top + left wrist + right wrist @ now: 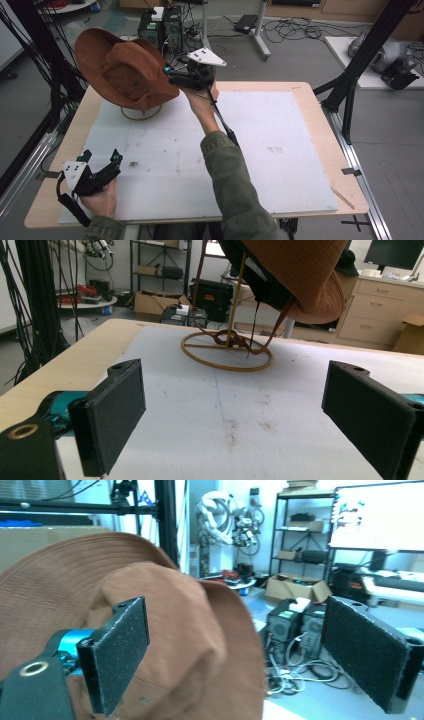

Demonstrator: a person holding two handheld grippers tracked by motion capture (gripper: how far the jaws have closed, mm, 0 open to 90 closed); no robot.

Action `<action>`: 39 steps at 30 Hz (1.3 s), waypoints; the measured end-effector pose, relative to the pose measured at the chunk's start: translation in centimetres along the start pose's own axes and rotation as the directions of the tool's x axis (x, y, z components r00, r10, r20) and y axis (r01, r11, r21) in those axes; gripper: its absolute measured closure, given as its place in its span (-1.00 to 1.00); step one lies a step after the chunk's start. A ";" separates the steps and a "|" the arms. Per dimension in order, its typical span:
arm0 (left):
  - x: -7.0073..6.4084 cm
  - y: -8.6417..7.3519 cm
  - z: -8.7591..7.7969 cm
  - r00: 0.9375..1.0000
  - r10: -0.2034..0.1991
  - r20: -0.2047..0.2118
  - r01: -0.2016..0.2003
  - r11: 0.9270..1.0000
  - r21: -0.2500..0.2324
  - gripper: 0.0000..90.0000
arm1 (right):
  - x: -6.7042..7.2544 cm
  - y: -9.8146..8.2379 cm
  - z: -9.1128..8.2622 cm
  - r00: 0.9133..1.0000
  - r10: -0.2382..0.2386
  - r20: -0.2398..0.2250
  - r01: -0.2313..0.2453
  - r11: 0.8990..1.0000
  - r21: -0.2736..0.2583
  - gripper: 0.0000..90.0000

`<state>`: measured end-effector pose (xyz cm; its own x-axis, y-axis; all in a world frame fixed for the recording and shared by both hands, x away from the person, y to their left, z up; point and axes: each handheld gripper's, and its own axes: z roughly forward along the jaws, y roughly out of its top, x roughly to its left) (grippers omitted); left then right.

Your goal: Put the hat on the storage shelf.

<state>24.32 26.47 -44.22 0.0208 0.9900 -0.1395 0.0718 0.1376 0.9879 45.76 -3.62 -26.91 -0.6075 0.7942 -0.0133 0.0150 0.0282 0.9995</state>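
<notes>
So the brown hat (125, 67) is sitting tilted on a thin wire stand (227, 347) at the far left of the bench (280, 150), with its chin cord dangling down around the stand's ring base. It looks like soft cotton, super light and floppy, so I'd guess it'll sag and fold wherever you pinch it rather than keep its shape. It shouldn't be slippery or fragile, but the stand looks light enough to tip or drag along if the cord snags. The brim edge seems the obvious place to grab, since it's thin enough to fit between the pads. The right hand-held gripper (172, 77) is up by the brim with jaws spread wide, nothing pinched. The left hand-held gripper (102, 157) rests near the front left corner, also spread and empty. No containers on the bench at all.
</notes>
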 end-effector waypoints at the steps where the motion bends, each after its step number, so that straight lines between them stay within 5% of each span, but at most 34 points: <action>1: 0.0 0.0 0.0 1.000 0.002 0.000 -0.002 1.000 0.001 -0.77 | -0.6 0.1 -0.5 1.000 -0.001 0.010 0.001 1.000 0.009 -0.74; 7: -0.2 0.1 -0.1 1.000 0.016 -0.001 -0.016 1.000 -0.002 -0.77 | -3.7 1.0 -4.7 0.995 -0.036 0.098 0.039 0.999 -0.033 -0.74; 11: -0.3 0.1 -0.1 1.000 0.021 -0.003 -0.021 1.000 -0.005 -0.77 | -6.2 1.2 -9.0 0.981 -0.070 0.182 0.079 0.996 -0.046 -0.74; 16: -0.2 0.3 -0.2 1.000 0.027 -0.009 -0.027 1.000 -0.006 -0.77 | -8.2 1.0 -12.5 0.969 -0.076 0.235 0.089 0.995 -0.046 -0.74; 17: -0.2 0.3 -0.2 1.000 0.029 -0.010 -0.029 1.000 -0.009 -0.77 | -9.1 0.9 -14.2 0.959 -0.074 0.272 0.091 0.995 -0.051 -0.74; 24: -0.3 0.2 -0.2 0.999 0.030 -0.013 -0.030 1.000 -0.008 -0.77 | -11.6 0.3 -19.0 0.930 -0.052 0.363 0.074 0.996 -0.048 -0.74; 31: -0.3 0.3 -0.2 0.999 0.035 -0.017 -0.036 0.999 -0.009 -0.77 | -13.6 -1.0 -24.5 0.881 -0.031 0.473 0.057 0.998 -0.041 -0.74; 34: -0.4 0.3 -0.3 0.999 0.039 -0.018 -0.039 0.999 -0.008 -0.77 | -13.9 -2.1 -26.0 0.870 -0.020 0.493 0.040 0.999 -0.031 -0.74; 39: -0.5 0.4 -0.3 0.999 0.042 -0.017 -0.043 0.999 -0.009 -0.77 | -13.8 -3.9 -27.4 0.865 -0.020 0.501 0.035 0.999 -0.022 -0.74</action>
<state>24.04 26.02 -43.78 0.0072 0.9953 -0.0962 0.0615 0.0956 0.9935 32.29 -31.35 -29.81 -0.1285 0.9907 -0.0455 -0.0239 0.0428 0.9988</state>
